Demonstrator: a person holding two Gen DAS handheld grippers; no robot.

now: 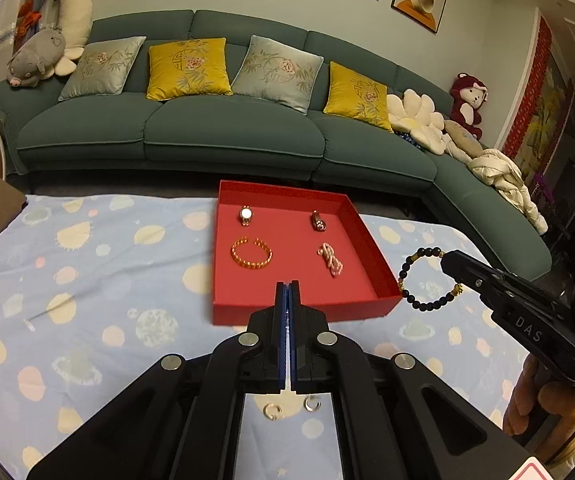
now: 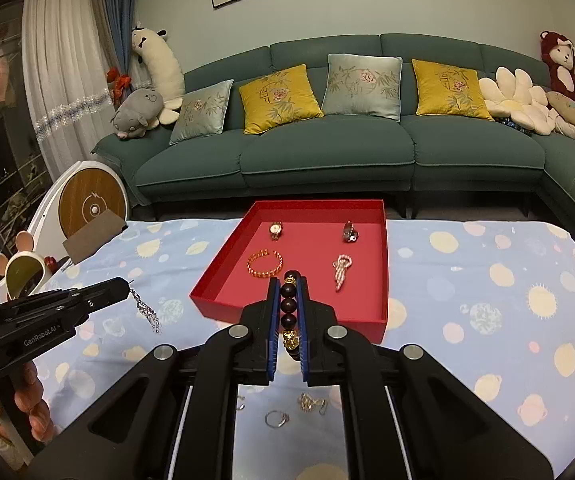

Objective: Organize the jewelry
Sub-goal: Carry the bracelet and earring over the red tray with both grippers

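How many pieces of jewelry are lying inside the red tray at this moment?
4. In the red tray: a gold watch far left, a dark watch far right, an orange bracelet near left, a pink bead string near right. The claws may hide the near edge.

One red tray (image 1: 367,264) sits on the table (image 1: 87,280), and it holds four pieces: two watches, one with a pale round face (image 1: 246,214) and one darker (image 1: 318,221); one orange bead bracelet (image 1: 251,253); and one pink bead strand (image 1: 330,260). One dark bead bracelet (image 1: 427,280) hangs at the right claw (image 1: 447,258), and one silver dangling piece (image 2: 147,312) hangs at the left claw (image 2: 125,283). That makes two claws. On the cloth near the camera lie one silver ring (image 2: 276,419), one small gold tangle (image 2: 311,403) whose pieces cannot be counted, and a part-hidden silver bit (image 2: 240,402). The sofa (image 2: 327,160) carries four square cushions: two yellow (image 2: 277,98) and two pale blue-grey (image 2: 361,86).
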